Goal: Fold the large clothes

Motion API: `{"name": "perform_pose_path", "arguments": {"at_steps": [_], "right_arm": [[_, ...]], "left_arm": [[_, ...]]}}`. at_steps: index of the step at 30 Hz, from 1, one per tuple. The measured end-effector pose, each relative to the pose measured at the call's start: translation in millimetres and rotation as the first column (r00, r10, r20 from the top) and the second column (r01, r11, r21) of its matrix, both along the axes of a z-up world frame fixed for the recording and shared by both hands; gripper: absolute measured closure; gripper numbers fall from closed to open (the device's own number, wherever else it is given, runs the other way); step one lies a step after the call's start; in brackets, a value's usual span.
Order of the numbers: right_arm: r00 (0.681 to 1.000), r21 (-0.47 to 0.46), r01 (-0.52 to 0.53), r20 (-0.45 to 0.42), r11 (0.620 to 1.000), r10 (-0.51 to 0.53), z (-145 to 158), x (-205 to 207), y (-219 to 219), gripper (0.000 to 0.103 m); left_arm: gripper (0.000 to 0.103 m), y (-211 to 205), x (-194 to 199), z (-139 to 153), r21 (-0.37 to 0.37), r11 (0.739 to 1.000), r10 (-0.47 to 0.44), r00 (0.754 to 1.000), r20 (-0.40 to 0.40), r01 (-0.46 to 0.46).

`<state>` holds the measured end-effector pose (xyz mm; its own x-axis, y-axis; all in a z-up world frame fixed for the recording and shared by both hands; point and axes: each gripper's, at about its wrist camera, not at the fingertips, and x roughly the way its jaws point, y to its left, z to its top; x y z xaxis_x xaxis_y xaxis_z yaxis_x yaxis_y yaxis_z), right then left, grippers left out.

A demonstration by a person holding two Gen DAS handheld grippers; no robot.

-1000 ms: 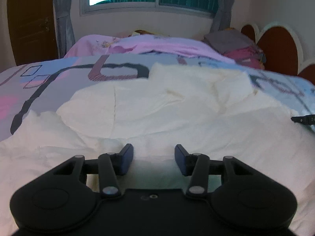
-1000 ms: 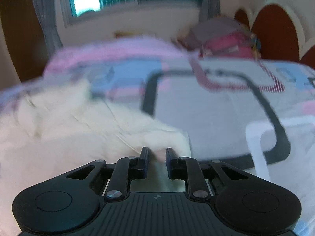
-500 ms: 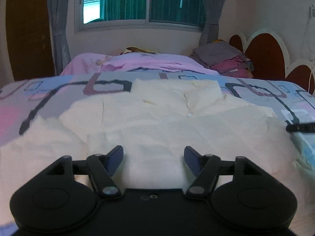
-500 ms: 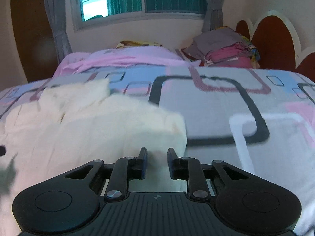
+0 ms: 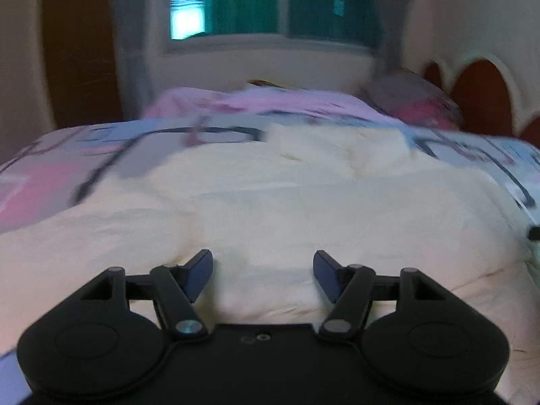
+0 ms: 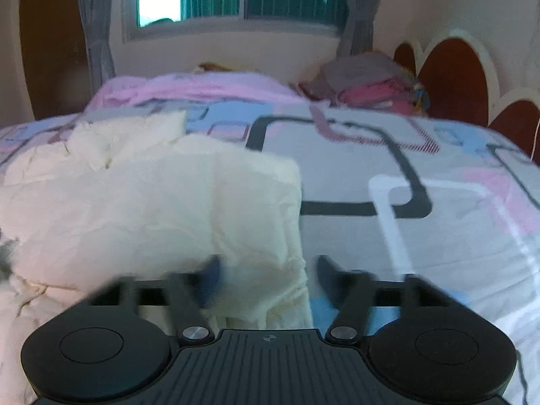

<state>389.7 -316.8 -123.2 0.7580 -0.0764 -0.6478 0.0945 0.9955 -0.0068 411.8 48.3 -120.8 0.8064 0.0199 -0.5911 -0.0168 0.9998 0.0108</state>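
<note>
A large cream garment (image 5: 287, 199) lies spread over the patterned bedspread (image 5: 60, 168). My left gripper (image 5: 263, 275) is open and empty, just above the garment's near edge. In the right wrist view the garment (image 6: 141, 202) fills the left half, with its right edge folded over. My right gripper (image 6: 268, 280) is open over that edge, and the cloth lies loose between the fingers. The left finger (image 6: 211, 281) is blurred by motion.
The bedspread (image 6: 422, 202) lies bare to the right of the garment. A pink blanket (image 6: 202, 89) and a pile of folded clothes (image 6: 368, 87) lie at the far end. A scalloped headboard (image 6: 452, 77) stands at the right, a window behind.
My right gripper has opened and let go of the garment's edge. My left gripper has opened wider. Both views shifted slightly.
</note>
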Motion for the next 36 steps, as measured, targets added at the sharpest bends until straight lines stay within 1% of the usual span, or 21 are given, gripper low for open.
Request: {"name": "perform_pose_path", "arguments": {"at_steps": [3, 4, 6, 7, 8, 9, 11, 14, 15, 16, 17, 18, 19, 21, 22, 23, 24, 26, 29, 32, 36], "right_arm": [[1.000, 0.017, 0.006, -0.028, 1.000, -0.005, -4.9, 0.6, -0.8, 0.039], [0.999, 0.024, 0.007, -0.041, 1.000, -0.006, -8.2, 3.6, -0.6, 0.039], [0.998, 0.046, 0.007, -0.064, 0.999, -0.004, -14.0, 9.4, -0.6, 0.049], [0.997, 0.051, 0.015, -0.074, 0.999, -0.011, -16.7, 11.2, 0.1, 0.050], [0.997, 0.050, 0.020, -0.076, 0.999, -0.016, -18.5, 12.6, 1.4, 0.050], [0.997, 0.049, 0.022, -0.077, 0.999, -0.018, -19.8, 12.6, 2.8, 0.051], [0.997, 0.052, 0.026, -0.078, 0.998, -0.022, -20.2, 14.5, 4.3, 0.053], [0.996, 0.050, 0.026, -0.087, 0.998, -0.021, -21.4, 17.0, 5.7, 0.054], [0.996, 0.052, 0.033, -0.087, 0.998, -0.028, -19.5, 16.8, 5.1, 0.054], [0.997, 0.049, 0.051, -0.067, 0.997, -0.047, -14.3, 14.2, 3.9, 0.054], [0.997, 0.046, 0.069, -0.026, 0.997, -0.068, -7.8, 9.6, 2.2, 0.054], [0.997, 0.048, 0.073, 0.010, 0.996, -0.074, -4.2, 5.8, 0.6, 0.054], [0.998, 0.042, 0.067, -0.024, 0.997, -0.066, -9.0, 10.7, -0.5, 0.054], [0.990, 0.038, 0.069, -0.126, 0.997, -0.063, -21.9, 22.8, -2.5, 0.054], [0.991, 0.049, 0.081, -0.112, 0.996, -0.075, -17.5, 21.7, -3.6, 0.053], [0.993, 0.055, 0.090, -0.086, 0.994, -0.085, -10.0, 18.4, -3.5, 0.053], [0.994, 0.060, 0.096, -0.049, 0.994, -0.093, -1.8, 13.5, -2.6, 0.053], [0.995, 0.064, 0.099, -0.015, 0.993, -0.099, 8.5, 6.0, 0.3, 0.053], [0.996, 0.082, 0.094, -0.013, 0.992, -0.094, 13.3, -4.8, 0.8, 0.030], [0.996, 0.093, 0.088, -0.019, 0.992, -0.086, 11.0, -17.5, -1.3, 0.030], [0.996, 0.090, 0.087, -0.040, 0.992, -0.083, 4.0, -22.1, 7.2, 0.030]], "left_arm": [[0.046, 20.2, -4.0, -6.7, -0.066, 0.996, 0.054, 0.998, -0.040, -0.056], [0.053, 23.8, -0.1, -10.3, -0.090, 0.994, 0.051, 0.997, -0.060, -0.057], [0.059, 31.1, 9.9, -15.7, -0.170, 0.984, 0.041, 0.996, -0.083, -0.055], [0.066, 34.2, 15.9, -18.4, -0.200, 0.978, 0.042, 0.995, -0.088, -0.059], [0.079, 36.0, 21.6, -20.7, -0.209, 0.976, 0.038, 0.995, -0.092, -0.057], [0.083, 37.1, 27.9, -22.3, -0.205, 0.977, 0.034, 0.995, -0.090, -0.052], [0.087, 39.4, 36.2, -22.6, -0.199, 0.979, 0.027, 0.996, -0.082, -0.043], [0.088, 37.5, 43.4, -20.3, -0.161, 0.987, 0.013, 0.997, -0.078, -0.026], [0.088, 38.0, 43.4, -20.4, -0.164, 0.986, 0.003, 0.996, -0.092, -0.018], [0.081, 38.4, 42.3, -20.3, -0.166, 0.986, -0.007, 0.994, -0.111, -0.012], [0.066, 38.2, 41.1, -20.6, -0.151, 0.988, -0.005, 0.992, -0.123, -0.014], [0.059, 37.8, 35.4, -20.9, -0.114, 0.993, 0.012, 0.993, -0.119, -0.025], [0.050, 38.1, 32.0, -22.1, -0.088, 0.996, 0.014, 0.993, -0.115, -0.024], [0.046, 38.8, 27.4, -22.8, -0.064, 0.998, 0.015, 0.993, -0.114, -0.022], [0.044, 41.1, 26.1, -20.0, -0.066, 0.997, 0.021, 0.993, -0.119, -0.029], [0.033, 43.5, 21.1, -14.9, -0.059, 0.997, 0.034, 0.993, -0.117, -0.041], [0.028, 47.1, 14.9, -10.3, -0.051, 0.997, 0.047, 0.993, -0.106, -0.053], [0.023, 58.8, -3.8, -1.9, -0.055, 0.996, 0.073, 0.995, -0.068, -0.077], [0.022, 90.4, -37.8, 4.3, -0.032, 0.984, 0.172, 0.984, -0.036, -0.173], [0.034, 141.3, -75.1, 3.8, -0.061, 0.944, 0.323, 0.946, -0.038, -0.325], [0.038, 218.2, -122.7, -3.6, -0.156, 0.826, 0.536, 0.841, -0.077, -0.541]]}}
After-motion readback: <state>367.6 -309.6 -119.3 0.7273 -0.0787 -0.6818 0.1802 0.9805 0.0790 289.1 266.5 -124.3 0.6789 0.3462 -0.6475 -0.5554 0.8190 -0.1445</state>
